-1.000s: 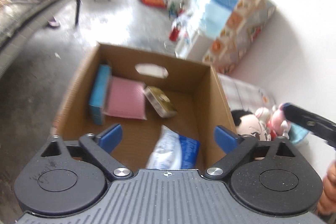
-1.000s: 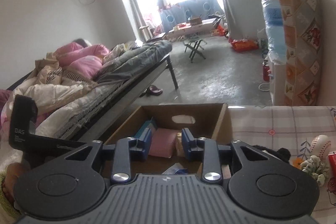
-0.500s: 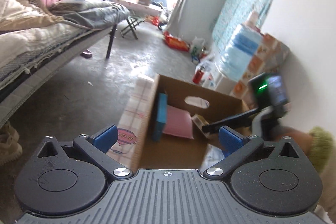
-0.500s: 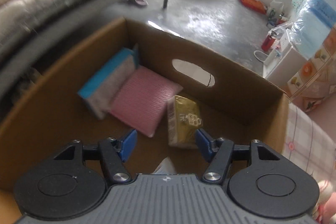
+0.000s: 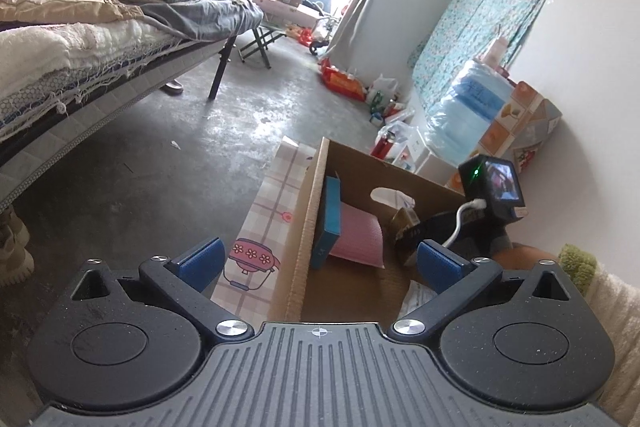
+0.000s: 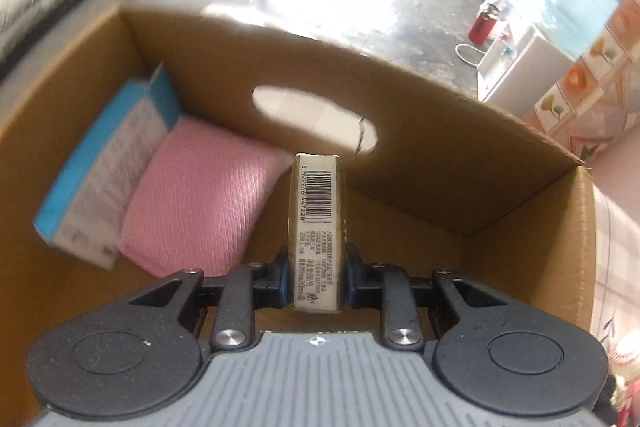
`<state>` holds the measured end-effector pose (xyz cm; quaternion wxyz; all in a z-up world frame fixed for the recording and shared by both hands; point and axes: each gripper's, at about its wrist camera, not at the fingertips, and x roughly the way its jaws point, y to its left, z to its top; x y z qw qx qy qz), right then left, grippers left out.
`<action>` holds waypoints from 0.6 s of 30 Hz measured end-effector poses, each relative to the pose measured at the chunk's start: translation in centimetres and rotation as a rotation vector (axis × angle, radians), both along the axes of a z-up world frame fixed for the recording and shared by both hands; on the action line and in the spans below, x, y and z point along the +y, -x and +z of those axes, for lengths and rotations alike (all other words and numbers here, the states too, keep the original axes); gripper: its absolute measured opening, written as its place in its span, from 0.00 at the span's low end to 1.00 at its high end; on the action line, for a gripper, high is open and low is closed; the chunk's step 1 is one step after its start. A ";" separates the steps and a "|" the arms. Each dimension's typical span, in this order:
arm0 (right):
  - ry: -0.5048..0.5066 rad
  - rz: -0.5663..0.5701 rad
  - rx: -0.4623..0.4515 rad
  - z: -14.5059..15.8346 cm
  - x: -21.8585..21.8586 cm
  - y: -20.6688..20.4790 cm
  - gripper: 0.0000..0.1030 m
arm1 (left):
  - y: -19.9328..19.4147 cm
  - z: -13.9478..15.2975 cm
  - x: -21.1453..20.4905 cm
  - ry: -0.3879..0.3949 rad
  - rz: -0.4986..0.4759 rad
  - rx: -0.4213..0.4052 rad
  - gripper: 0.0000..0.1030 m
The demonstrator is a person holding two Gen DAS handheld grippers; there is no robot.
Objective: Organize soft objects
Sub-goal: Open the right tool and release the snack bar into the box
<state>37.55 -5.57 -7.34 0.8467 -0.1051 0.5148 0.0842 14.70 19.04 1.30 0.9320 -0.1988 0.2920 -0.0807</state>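
Cardboard box (image 6: 420, 131) fills the right wrist view, open-topped, standing on a checked tabletop (image 5: 276, 195) whose cloth shows beside its left wall in the left wrist view. Inside, a blue-edged pack (image 6: 104, 167) stands against the left wall with a pink soft pack (image 6: 200, 195) lying against it. Right of the pink one, the right tongs (image 6: 316, 273) have just been closing and now pinch a slim gold tissue pack (image 6: 318, 211) by its narrow sides, barcode face up, its far end towards the wall with the handle hole (image 6: 316, 115). The left tongs (image 5: 318, 261) hang wide apart over the box's near left wall with nothing between them. The step in hand looks like straightening this pack inside the box. To do it well, I would keep the squeeze light, since the pack will dent; move it slowly so that it does not twist between the pads; set it flush against the pink pack; and release only once it rests on the box floor.
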 end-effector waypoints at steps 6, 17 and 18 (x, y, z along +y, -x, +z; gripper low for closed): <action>-0.101 -0.057 0.029 1.0 -0.9 0.1 0.40 | 0.2 0.3 -0.3 -0.001 -0.010 0.002 1.00; -0.332 0.352 0.150 7.3 -2.0 10.0 0.53 | 1.6 1.2 0.1 0.007 -0.005 -0.029 1.00; -0.332 0.401 0.203 7.0 -1.3 11.1 0.54 | 1.7 1.3 0.1 0.003 0.000 -0.024 1.00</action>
